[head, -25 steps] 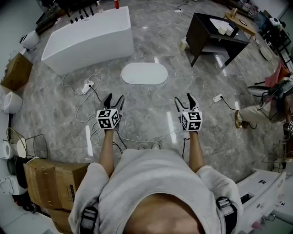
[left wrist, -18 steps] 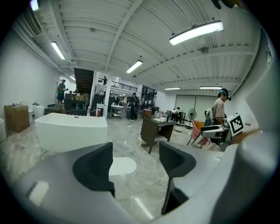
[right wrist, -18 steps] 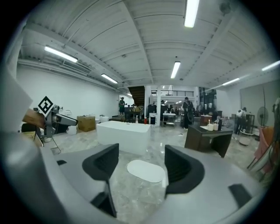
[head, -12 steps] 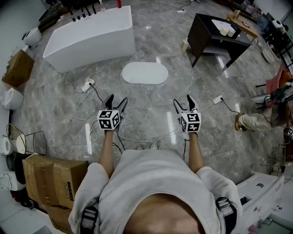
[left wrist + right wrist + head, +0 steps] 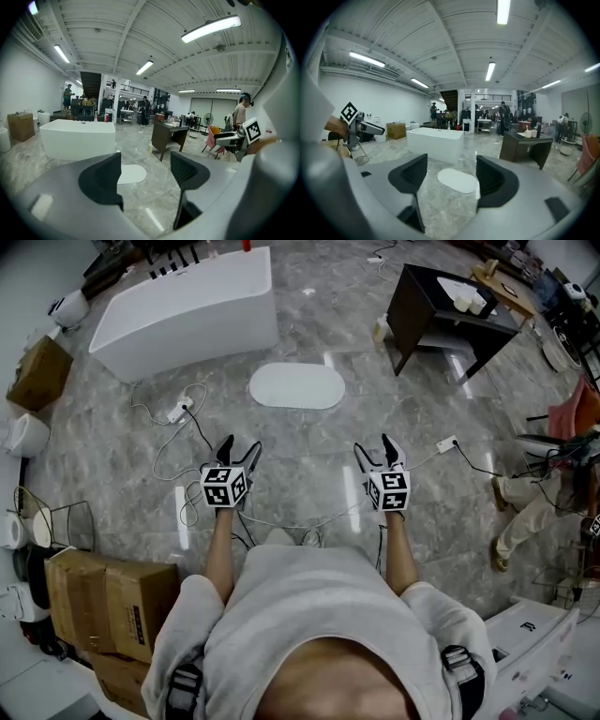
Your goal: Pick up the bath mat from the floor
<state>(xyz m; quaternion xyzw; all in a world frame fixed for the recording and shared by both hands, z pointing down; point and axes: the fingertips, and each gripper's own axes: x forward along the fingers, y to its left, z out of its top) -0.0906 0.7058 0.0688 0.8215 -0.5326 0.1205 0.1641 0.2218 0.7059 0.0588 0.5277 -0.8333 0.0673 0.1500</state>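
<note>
The bath mat (image 5: 296,386) is a white oval lying flat on the grey marble floor, in front of the bathtub. It is also in the left gripper view (image 5: 132,174) and the right gripper view (image 5: 457,180), seen through the gap between the jaws. My left gripper (image 5: 236,443) and right gripper (image 5: 376,447) are held side by side above the floor, well short of the mat and pointing toward it. Both have just been opening their jaws. The left gripper (image 5: 145,161) and the right gripper (image 5: 451,168) are open with nothing between the pads.
A white bathtub (image 5: 187,310) stands beyond the mat at the left, a dark table (image 5: 441,310) at the right. Cables and a power strip (image 5: 178,413) trail across the floor under my hands. Cardboard boxes (image 5: 112,596) sit at the lower left. A person's legs (image 5: 525,512) are at the right edge.
Both grippers' jaws stand wider apart than a second ago. My hands have edged slightly toward the mat. The person at the right edge has stepped along.
</note>
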